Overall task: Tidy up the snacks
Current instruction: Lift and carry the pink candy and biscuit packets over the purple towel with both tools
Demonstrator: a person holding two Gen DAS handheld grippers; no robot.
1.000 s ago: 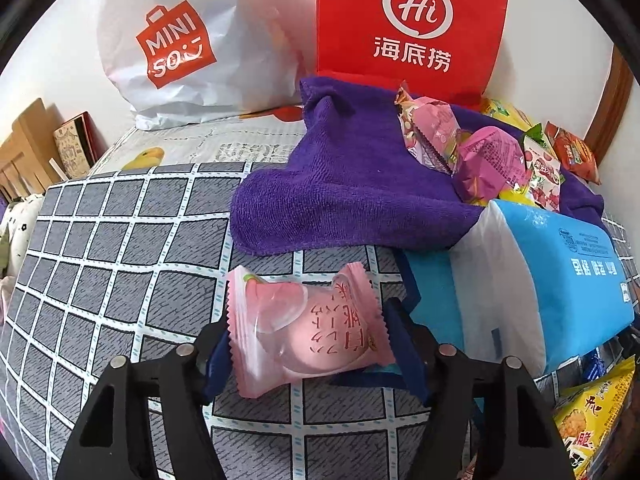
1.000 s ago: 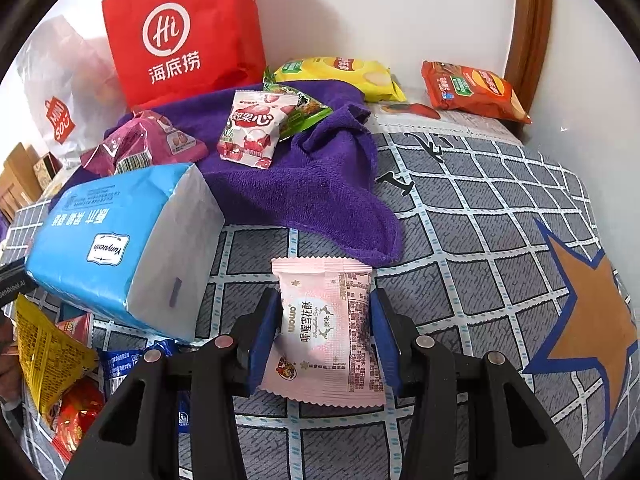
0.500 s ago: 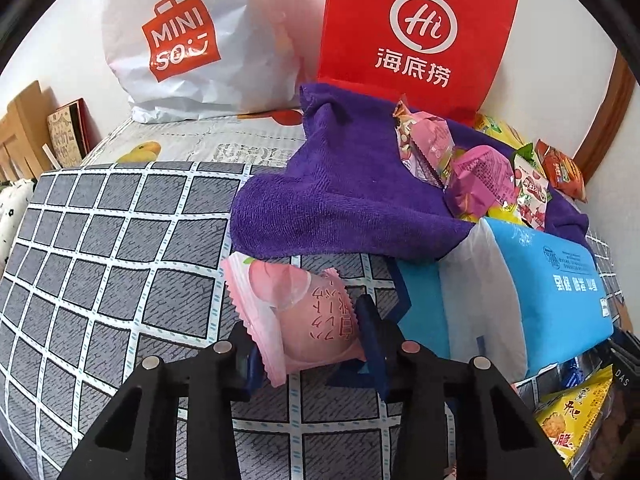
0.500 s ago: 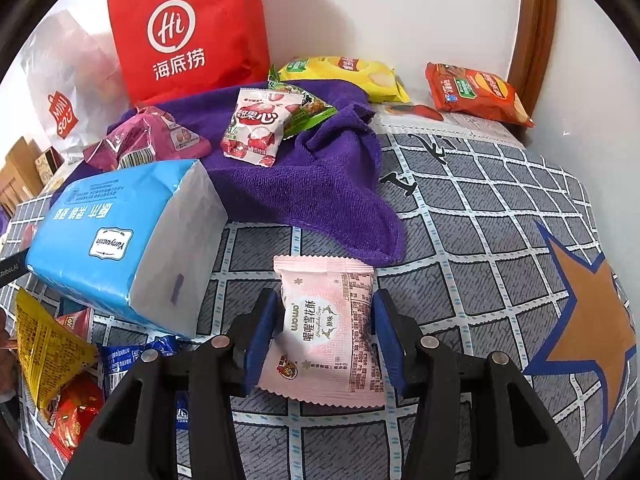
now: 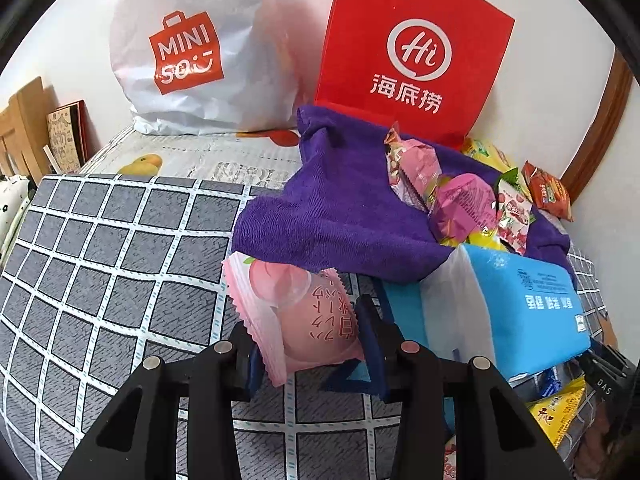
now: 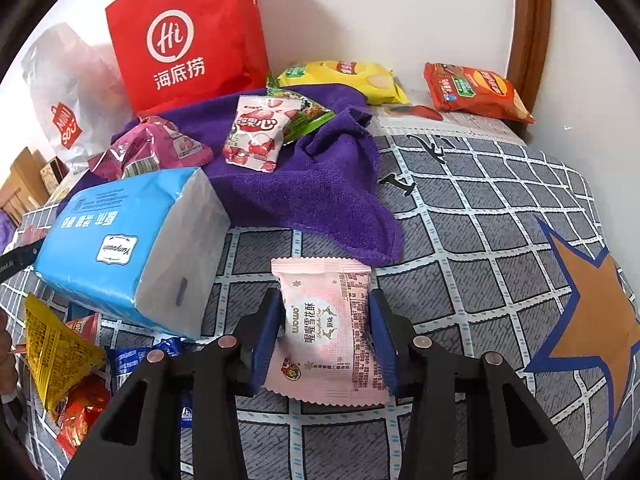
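Left gripper (image 5: 306, 330) clamped on pink peach snack packet (image 5: 296, 316), tilted, over checked sheet (image 5: 100, 264). Right gripper (image 6: 324, 330), jaws just closing, pads pressing pink nougat packet (image 6: 328, 332), lower edge on sheet. Open checked cloth left of peach packet and right of nougat packet. Blue tissue pack (image 6: 120, 236) between the two. Purple towel (image 6: 304, 184) behind, bearing several packets. Two bags at wall: red paper bag (image 5: 412, 52), white plastic bag (image 5: 192, 52); contents not visible.
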